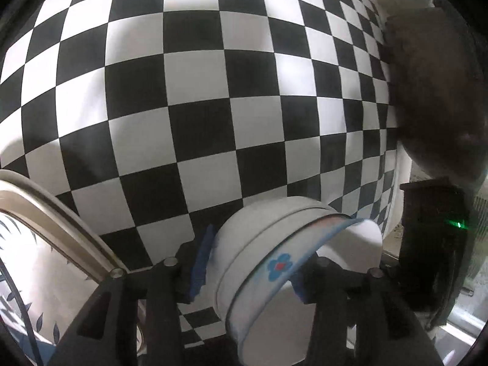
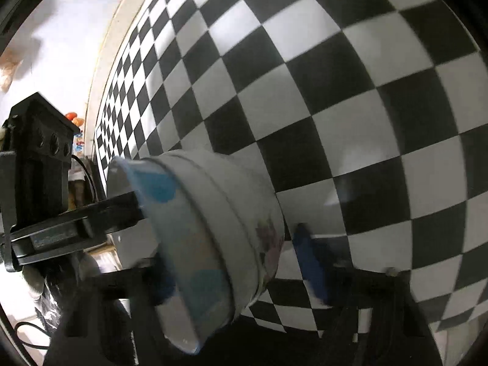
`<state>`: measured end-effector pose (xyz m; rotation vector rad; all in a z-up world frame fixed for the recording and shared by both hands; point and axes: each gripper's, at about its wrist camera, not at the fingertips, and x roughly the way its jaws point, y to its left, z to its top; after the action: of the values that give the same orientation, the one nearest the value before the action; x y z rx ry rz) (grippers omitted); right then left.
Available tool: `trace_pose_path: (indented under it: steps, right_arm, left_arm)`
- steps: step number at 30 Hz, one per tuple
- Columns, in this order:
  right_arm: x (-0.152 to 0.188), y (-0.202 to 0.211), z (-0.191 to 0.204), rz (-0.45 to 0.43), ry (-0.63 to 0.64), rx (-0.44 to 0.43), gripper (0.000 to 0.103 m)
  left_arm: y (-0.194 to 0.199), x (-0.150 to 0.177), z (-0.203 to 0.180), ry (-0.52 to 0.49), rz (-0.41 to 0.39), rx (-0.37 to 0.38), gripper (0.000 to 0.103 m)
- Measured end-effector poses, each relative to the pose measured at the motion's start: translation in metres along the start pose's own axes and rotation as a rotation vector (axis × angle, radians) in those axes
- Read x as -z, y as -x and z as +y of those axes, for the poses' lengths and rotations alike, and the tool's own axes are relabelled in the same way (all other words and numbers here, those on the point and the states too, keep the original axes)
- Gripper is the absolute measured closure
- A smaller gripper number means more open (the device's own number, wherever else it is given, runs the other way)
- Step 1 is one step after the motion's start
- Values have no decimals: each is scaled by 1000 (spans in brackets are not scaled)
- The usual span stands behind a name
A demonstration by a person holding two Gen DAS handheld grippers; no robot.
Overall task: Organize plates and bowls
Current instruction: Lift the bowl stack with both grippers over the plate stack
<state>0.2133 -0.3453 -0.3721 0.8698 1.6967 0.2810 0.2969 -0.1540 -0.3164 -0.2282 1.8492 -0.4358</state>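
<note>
**Bowl tipped on its side, sitting between both sets of jaws**

Bowl (image 1: 268, 262) hangs over the checkered cloth (image 1: 198, 91), rim sideways, foot pointing out ahead. My left gripper (image 1: 248, 270) straddles it, blue pads part open; can't tell if they press. Right gripper (image 2: 241, 262) straddles it too, far pad clearly off the wall. Patterned plate (image 1: 39, 238) lies just left.
</note>
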Motion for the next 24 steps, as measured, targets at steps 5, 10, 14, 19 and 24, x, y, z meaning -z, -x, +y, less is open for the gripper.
trace_pose_path:
  steps: [5,10,14,19,24]
  right_arm:
    - [1,-1,-1,-7,-5,-17,48]
    - [5,-1,0,16,14,-10,48]
    - [8,-7,5,30,7,-21,48]
    - [13,-10,13,36,6,-38,49]
    - [17,-2,32,38,31,-38,50]
  left_arm:
    - [4,5,6,8,-33,38,63]
    - [7,11,2,-11,-48,19,63]
    - [9,14,6,-4,-51,6,63]
    - [20,19,10,-4,-57,4,63]
    - [39,24,9,-4,-78,2,63]
